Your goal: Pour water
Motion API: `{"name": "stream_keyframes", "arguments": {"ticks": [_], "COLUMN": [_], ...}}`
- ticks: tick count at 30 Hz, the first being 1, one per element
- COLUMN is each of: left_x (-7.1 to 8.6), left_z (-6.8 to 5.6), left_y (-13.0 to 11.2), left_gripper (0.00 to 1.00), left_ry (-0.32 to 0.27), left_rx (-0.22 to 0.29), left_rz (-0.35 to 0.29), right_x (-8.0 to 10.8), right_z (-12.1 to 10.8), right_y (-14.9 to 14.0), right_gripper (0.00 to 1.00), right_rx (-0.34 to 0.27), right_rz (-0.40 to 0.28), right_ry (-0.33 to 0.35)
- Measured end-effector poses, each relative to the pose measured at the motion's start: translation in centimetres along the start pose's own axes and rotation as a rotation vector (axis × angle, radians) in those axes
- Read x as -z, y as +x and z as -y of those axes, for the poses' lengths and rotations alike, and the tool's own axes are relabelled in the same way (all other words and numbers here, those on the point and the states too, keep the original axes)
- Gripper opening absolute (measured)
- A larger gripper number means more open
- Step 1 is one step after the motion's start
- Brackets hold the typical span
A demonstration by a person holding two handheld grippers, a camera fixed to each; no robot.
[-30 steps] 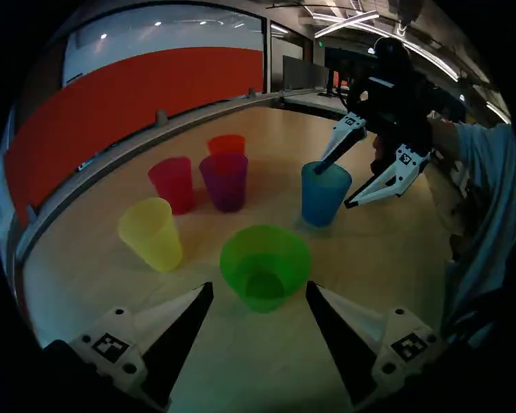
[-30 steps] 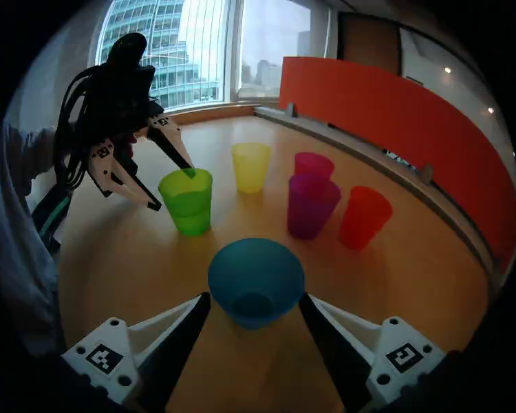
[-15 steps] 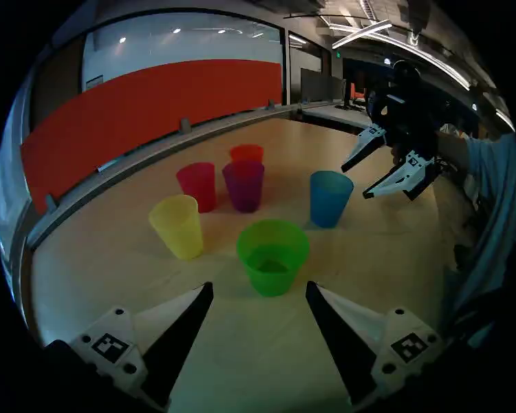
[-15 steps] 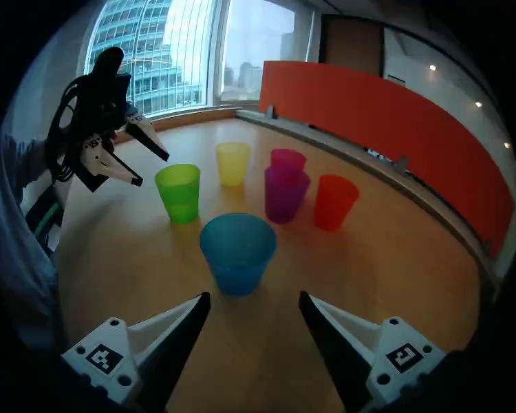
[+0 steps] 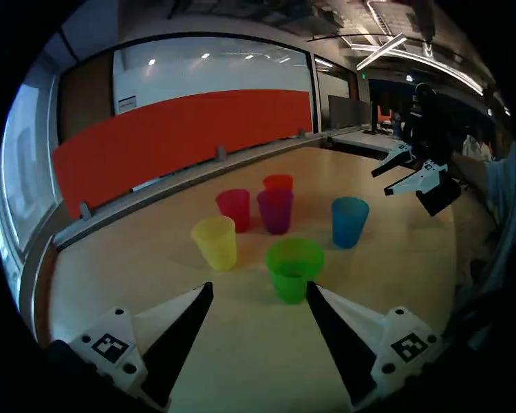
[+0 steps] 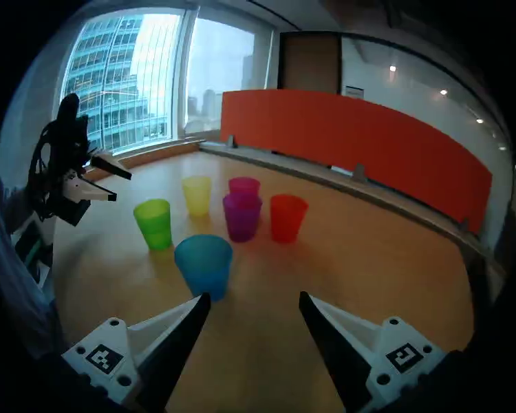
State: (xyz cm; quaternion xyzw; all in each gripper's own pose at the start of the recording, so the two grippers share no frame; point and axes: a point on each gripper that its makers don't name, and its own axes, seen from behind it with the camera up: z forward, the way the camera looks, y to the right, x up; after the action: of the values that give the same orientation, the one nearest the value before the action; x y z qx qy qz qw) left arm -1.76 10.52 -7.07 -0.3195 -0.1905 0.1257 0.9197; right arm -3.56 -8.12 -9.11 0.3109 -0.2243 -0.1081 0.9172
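Several empty plastic cups stand grouped on a wooden table point(image 5: 113, 275). The left gripper view has a green cup point(image 5: 294, 268) nearest, with a yellow cup point(image 5: 217, 242), a pink cup point(image 5: 234, 208), a purple cup point(image 5: 275, 210), an orange cup point(image 5: 278, 182) and a blue cup point(image 5: 349, 221) beyond. My left gripper point(image 5: 258, 286) is open and empty, short of the green cup. My right gripper point(image 5: 380, 184) hangs open at the far right. In the right gripper view, the blue cup point(image 6: 203, 265) is nearest my open right gripper point(image 6: 253, 296). The left gripper point(image 6: 123, 188) is raised at the left, above the green cup point(image 6: 153, 223).
An orange partition wall point(image 5: 189, 141) with a low ledge runs along the table's far side. Large windows point(image 6: 120, 89) stand behind the left gripper. A person's sleeve point(image 5: 499, 186) is at the right edge. Bare tabletop point(image 6: 382, 268) lies to the right of the cups.
Both grippers have drawn back and up from the cups; the right one left the blue cup, the left one left the green cup. The cups have not moved.
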Motion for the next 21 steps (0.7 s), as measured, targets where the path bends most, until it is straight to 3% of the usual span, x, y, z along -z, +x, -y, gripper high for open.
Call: {"name": "stream_keyframes", "arguments": {"ticks": [11, 21], "left_x": [1.5, 2.6], "left_z": [3.6, 5.7], "left_y": [2.8, 4.8], "left_gripper": [1.0, 1.0], "left_ry": [0.17, 0.291], "left_rx": [0.079, 0.111], "left_rz": [-0.156, -0.283], "right_x": [1.2, 2.3], "right_z": [-3.5, -6.7], "right_y": [3.7, 5.9], "right_gripper": [1.0, 1.0], "right_rx": [-0.061, -0.105], "right_rz": [-0.15, -0.279], "right_ry": [-0.148, -0.315]}}
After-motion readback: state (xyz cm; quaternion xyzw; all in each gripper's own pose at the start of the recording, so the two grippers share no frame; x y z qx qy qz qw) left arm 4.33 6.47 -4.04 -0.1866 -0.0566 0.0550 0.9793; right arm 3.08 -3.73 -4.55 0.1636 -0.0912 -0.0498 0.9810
